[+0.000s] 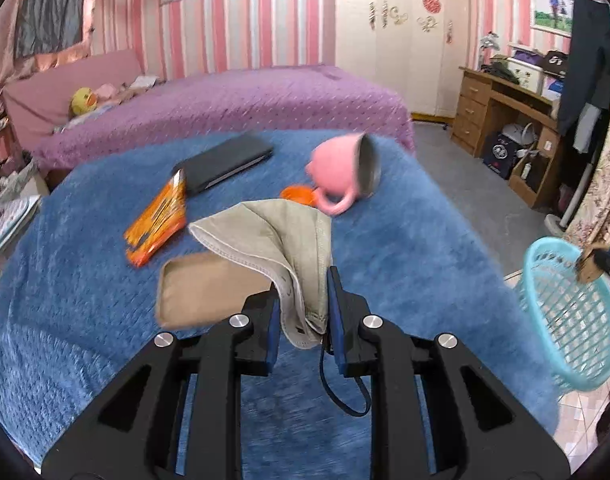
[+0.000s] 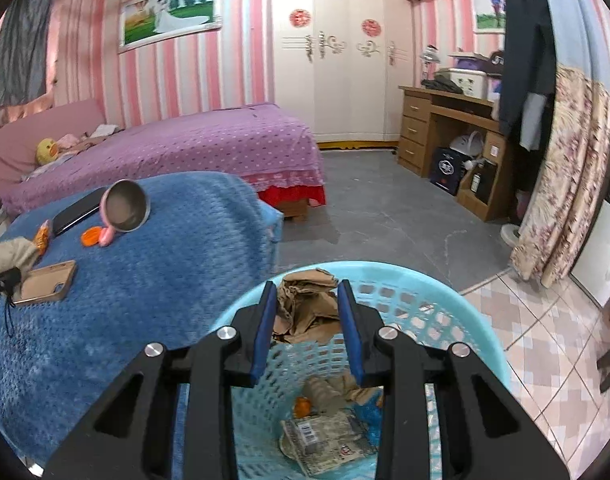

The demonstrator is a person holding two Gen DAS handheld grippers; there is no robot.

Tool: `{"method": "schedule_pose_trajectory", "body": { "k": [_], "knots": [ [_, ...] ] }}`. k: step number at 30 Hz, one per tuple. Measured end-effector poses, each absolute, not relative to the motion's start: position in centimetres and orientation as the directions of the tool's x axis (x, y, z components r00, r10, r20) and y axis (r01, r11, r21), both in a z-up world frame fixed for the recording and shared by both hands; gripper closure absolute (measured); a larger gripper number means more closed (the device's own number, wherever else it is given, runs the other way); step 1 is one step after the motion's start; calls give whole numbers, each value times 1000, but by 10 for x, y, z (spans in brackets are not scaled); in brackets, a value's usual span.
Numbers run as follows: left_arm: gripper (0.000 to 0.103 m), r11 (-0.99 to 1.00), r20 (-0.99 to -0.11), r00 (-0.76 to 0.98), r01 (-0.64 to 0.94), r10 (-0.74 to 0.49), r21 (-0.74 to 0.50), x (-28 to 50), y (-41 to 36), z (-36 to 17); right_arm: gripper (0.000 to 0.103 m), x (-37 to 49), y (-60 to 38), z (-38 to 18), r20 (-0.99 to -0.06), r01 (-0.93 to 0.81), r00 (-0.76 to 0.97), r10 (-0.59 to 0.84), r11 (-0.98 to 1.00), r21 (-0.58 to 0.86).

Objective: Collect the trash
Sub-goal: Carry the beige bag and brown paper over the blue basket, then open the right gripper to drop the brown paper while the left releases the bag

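The crumpled brown paper (image 2: pixel 305 304) sits pinched between the blue pads of the right gripper (image 2: pixel 307 336), held above the open mouth of the turquoise basket (image 2: pixel 457 300), which already holds wrappers and other scraps at its bottom. The wad has no clear long axis; it bulges upward past the fingertips, toward the far rim. To finish this step well, the jaws should probably part only once the wad is well inside the rim, so that it falls clear of the wall.

The left gripper (image 1: pixel 303 312) is clenched on a used face mask (image 1: pixel 281 240), grey-beige with a pale stitched edge. The mask's long axis runs from the pads up and away to the left, its free end fanned out over the blue blanket (image 1: pixel 85 280), its dark strap (image 1: pixel 341 396) dangling below. It likely goes to the basket next, which shows at the right edge of the left wrist view.

Around it lie a brown phone case (image 1: pixel 197 292), an orange packet (image 1: pixel 157 220), a black case (image 1: pixel 229 160) and a tipped pink mug (image 1: pixel 341 172).
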State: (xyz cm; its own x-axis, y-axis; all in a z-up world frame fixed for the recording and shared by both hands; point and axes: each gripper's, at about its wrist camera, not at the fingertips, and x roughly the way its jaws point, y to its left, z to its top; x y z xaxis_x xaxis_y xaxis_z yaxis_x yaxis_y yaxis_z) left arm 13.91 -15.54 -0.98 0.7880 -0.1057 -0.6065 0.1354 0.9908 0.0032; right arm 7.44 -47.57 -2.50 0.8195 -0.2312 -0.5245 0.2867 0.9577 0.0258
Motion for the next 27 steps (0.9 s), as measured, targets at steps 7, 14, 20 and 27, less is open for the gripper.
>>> {"method": "schedule_pose_trajectory", "body": {
  "k": [7,14,20,27],
  "knots": [
    [84,962,-591,779,272,-208,21,130,-239,-8,71,66,-504,-28,-525,331,802,-286,943,-8],
    [84,914,-620,721,406,-309,17,116,-316,-26,71,62,-536,-33,-532,373,787,-313,928,6],
    [83,887,-626,690,462,-363,-5,107,-357,-35,71,52,-564,-39,-534,414,776,-335,910,32],
    [78,857,-642,647,514,-412,-32,100,-390,-41,71,42,-581,-42,-527,446,775,-349,893,64]
  ]
}}
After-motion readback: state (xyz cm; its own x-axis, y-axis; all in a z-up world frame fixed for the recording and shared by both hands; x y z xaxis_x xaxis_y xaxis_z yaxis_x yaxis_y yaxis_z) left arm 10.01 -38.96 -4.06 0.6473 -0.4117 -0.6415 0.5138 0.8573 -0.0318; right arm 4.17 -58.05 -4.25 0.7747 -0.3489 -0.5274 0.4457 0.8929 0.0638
